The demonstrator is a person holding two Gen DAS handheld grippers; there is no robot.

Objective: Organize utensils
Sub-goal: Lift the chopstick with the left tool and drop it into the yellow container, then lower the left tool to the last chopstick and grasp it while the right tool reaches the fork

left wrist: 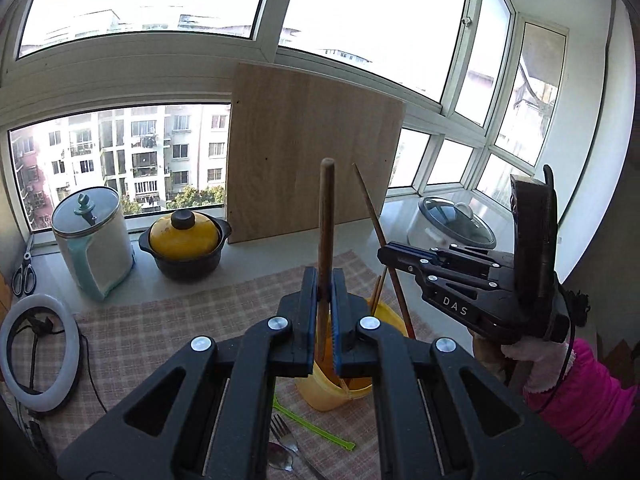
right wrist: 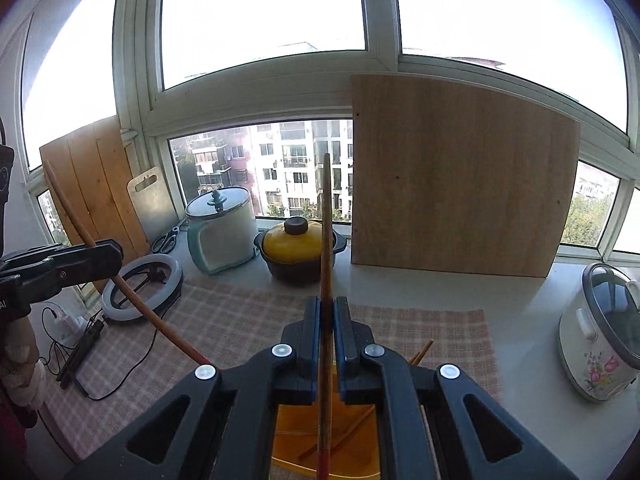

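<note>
The left tongs (left wrist: pixel 325 280), occupying the lower centre of the left wrist view, are clamping fully closed on a wooden stick (left wrist: pixel 326 216) that is standing nearly upright, its rounded top reaching mid-frame and its lower end dipping into the yellow cup (left wrist: pixel 340 394). The cup is sitting on the checked mat (left wrist: pixel 180 320) covering the table (left wrist: pixel 256 256), directly below the tongs. At the right of that view, the right tongs (left wrist: pixel 386 251) are pinching a chopstick (left wrist: pixel 370 204) that is slanting up toward the board (left wrist: pixel 312 152) and down into the same cup, where more chopsticks (left wrist: pixel 378 290) are leaning. In the right wrist view, the right tongs (right wrist: pixel 329 308) are closing tight on that chopstick (right wrist: pixel 327 220), which is running vertically through the frame centre with its red tip down in the cup (right wrist: pixel 296 432). The left tongs (right wrist: pixel 112 248) are entering at the left edge, gripping the stick (right wrist: pixel 80 224) as it is curving from upper left toward lower centre. At the bottom of the left wrist view a fork (left wrist: pixel 286 432), a spoon (left wrist: pixel 280 456) and a green strip (left wrist: pixel 316 424) are lying on the mat just beside the cup. A pot (left wrist: pixel 186 244), a jar (left wrist: pixel 94 240), scissors (left wrist: pixel 24 272) and a ring light (left wrist: pixel 40 352) are occupying the left side; a rice cooker (right wrist: pixel 600 332) is standing at the right.
</note>
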